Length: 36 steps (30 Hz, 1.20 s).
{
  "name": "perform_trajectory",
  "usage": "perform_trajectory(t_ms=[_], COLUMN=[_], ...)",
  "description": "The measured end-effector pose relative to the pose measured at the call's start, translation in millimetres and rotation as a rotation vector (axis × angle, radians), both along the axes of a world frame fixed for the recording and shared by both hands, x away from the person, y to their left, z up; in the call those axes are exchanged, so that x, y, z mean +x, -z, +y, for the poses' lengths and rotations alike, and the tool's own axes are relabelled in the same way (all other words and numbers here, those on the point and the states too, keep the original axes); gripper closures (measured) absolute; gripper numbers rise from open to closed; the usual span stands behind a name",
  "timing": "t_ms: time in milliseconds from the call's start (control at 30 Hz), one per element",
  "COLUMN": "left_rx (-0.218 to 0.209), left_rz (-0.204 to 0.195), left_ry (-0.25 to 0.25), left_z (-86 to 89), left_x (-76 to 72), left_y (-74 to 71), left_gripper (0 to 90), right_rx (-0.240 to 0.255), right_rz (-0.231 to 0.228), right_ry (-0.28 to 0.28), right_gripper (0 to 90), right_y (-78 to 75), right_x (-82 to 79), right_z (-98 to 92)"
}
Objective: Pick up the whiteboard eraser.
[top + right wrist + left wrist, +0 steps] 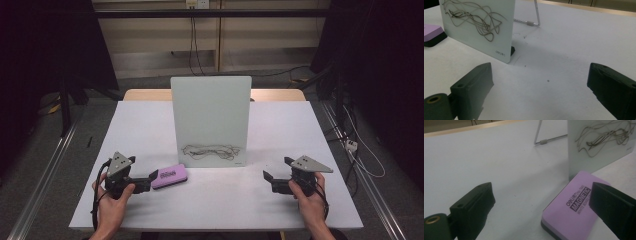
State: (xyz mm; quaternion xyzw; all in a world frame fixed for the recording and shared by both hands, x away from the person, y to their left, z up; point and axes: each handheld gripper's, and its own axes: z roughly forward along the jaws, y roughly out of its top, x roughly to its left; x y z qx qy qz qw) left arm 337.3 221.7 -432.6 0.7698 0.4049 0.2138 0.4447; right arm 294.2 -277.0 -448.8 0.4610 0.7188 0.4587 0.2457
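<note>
On the wide white surface: an upright frosted-white rectangular whiteboard on a wire stand, its lower part scrawled with thin dark marker lines. Just left of the whiteboard's lower corner, flat on the surface: a purple-topped, dark-based rectangular magnetic board eraser, close to the board's edge, whether touching it or not hard to tell. Beside the eraser's left end: the left hand-held gripper, jaws spread wide, nothing between them; from its own camera, the right jaw over the eraser's near corner, the left jaw over bare surface. Off to the right, well apart from the board: the right hand-held gripper, jaws likewise wide apart and empty.

Likely step: picking up the eraser to wipe the scribble. For a good grasp: shift right to centre the eraser between the jaws, lower to the dark base, close across the short sides, lift clear without nudging the board. Right hand-held gripper free for steadying the board's edge.
</note>
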Motion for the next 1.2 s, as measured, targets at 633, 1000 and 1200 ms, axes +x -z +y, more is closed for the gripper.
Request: perform_trajectory(t_ms=[633,1000,1200], left_rx=[0.064,0.162,0.181], left_rz=[0.102,0.109,0.124], left_ry=[0.192,0.356,0.382], left_z=[-7.0,-21.4,-30.5], left_x=[10.4,12.5,19.4], left_y=[-12.1,-19.9,-24.1], left_gripper=[8.0,10.4,8.7], right_rx=[-0.02,-0.019,-0.019], right_rz=[0.01,0.008,0.011], right_ry=[-0.015,-0.012,-0.016], right_gripper=[6.3,6.3,6.3], right_y=[1.0,0.5,0.9], right_x=[0.8,1.5,1.8], right_z=[4.6,5.5,5.5])
